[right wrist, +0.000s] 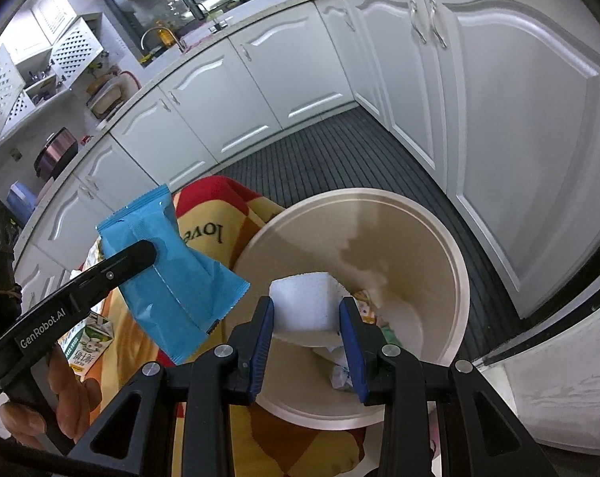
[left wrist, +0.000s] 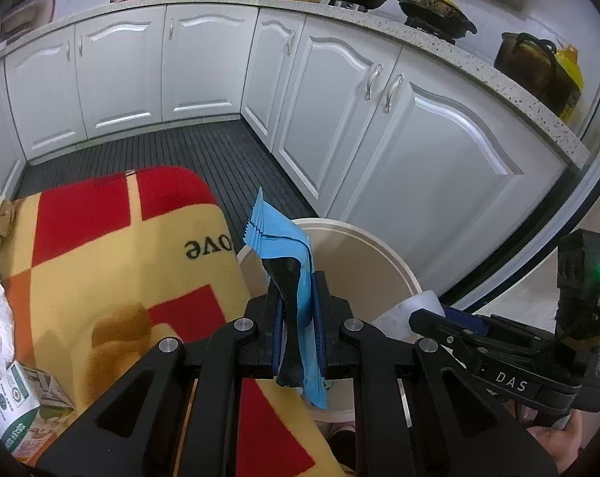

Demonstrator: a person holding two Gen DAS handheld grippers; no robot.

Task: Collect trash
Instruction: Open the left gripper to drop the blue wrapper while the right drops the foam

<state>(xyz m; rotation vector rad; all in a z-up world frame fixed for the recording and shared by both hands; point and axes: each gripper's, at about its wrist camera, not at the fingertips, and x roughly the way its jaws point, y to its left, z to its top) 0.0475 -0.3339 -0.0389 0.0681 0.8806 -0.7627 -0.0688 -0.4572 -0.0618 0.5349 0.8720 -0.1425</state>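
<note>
left hand-held gripper (left wrist: 298, 318): clamps one blue wrapper (left wrist: 284, 238); right hand-held gripper (right wrist: 308, 326): clamps one white block (right wrist: 304, 310); one bin (right wrist: 439, 238)

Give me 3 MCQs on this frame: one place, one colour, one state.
1. Where is the white foam piece?
A. on the blanket
B. over the bin
C. on the counter

2. What colour is the wrapper?
A. blue
B. green
C. silver

3. What state is the left hand-held gripper in?
A. open, empty
B. shut on the wrapper
C. shut on a carton

Key: B, the right hand-held gripper holds it above the cream bin; A, the foil is plainly blue; B, the pads pinch the wrapper.
</note>
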